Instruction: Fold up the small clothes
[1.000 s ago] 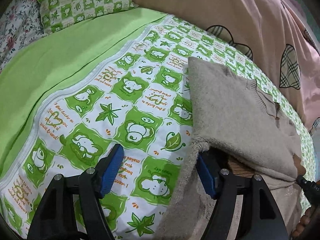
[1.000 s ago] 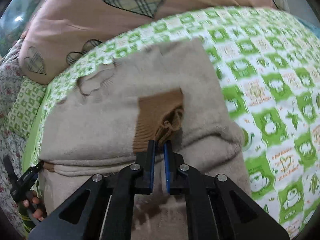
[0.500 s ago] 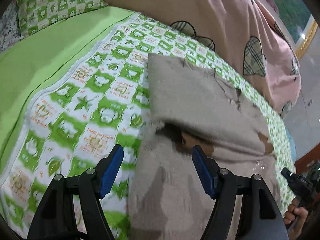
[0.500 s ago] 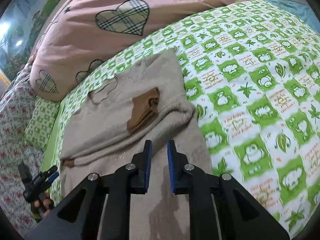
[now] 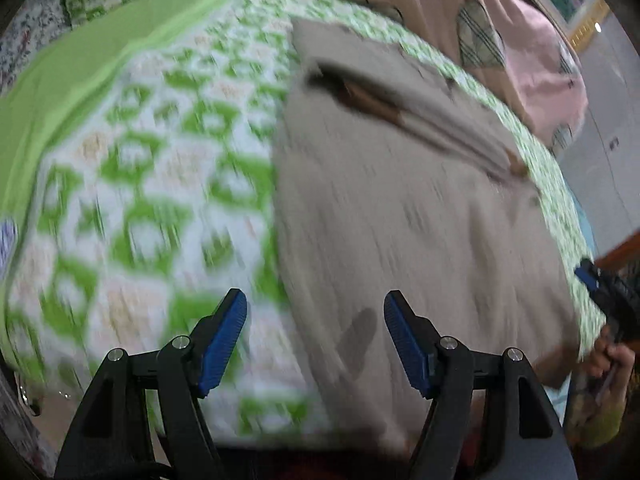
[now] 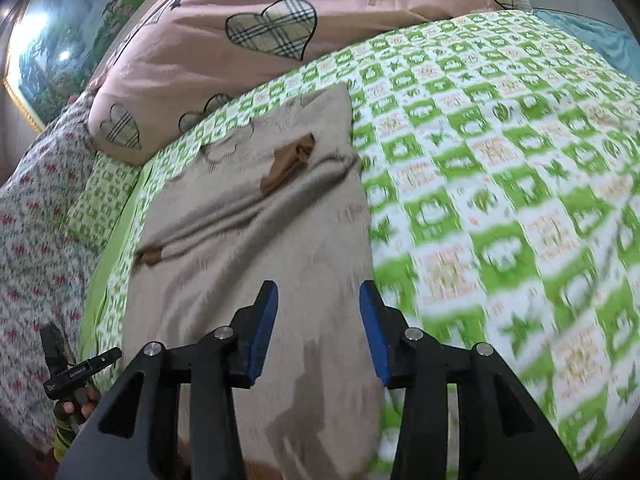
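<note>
The left gripper hangs spread and empty; the right gripper, jaws just opening, seems clear of the sweater.

The sweater is plain beige-grey with tan-brown cuffs. Under it the sheet is white with green checks, leaf and animal prints and orange lettering; at 9 o'clock of the sweater in the left view it borders a plain lime-green strip. At 12 o'clock lies a pink quilt with plaid hearts. A white pillow with red flowers sits at 9 o'clock. Both grippers are black with blue pads.
</note>
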